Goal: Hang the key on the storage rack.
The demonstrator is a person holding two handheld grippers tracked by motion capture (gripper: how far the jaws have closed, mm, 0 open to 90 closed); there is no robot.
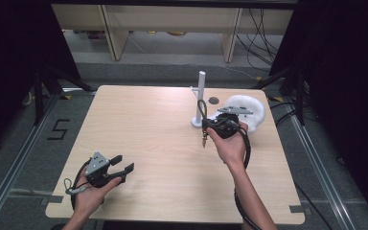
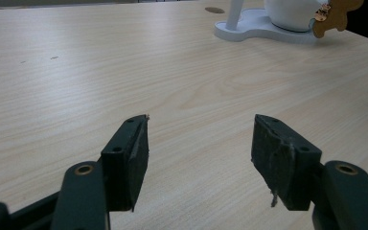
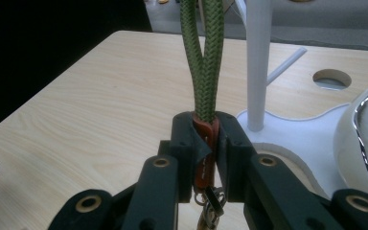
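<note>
My right gripper [image 3: 206, 132] is shut on the orange-brown leather sleeve of a green braided cord loop [image 3: 203, 57], which rises straight up from the jaws. A small metal clasp [image 3: 213, 199] hangs below them. In the high view the right gripper [image 1: 207, 126] holds this cord [image 1: 201, 108] just beside the white stand's pole [image 1: 201, 93], with the clasp [image 1: 203, 140] dangling. My left gripper [image 1: 123, 163] is held at the table's near left, open, with nothing between its jaws [image 2: 199, 153].
The stand's flat white base [image 3: 306, 132] lies right of my right jaws, with a side peg [image 3: 287, 60] on the pole. A white rounded object [image 1: 247, 108] sits on the base at the back right. A round hole [image 1: 213, 100] pierces the tabletop. A brown tag-like shape [image 2: 336, 14] shows by the white object.
</note>
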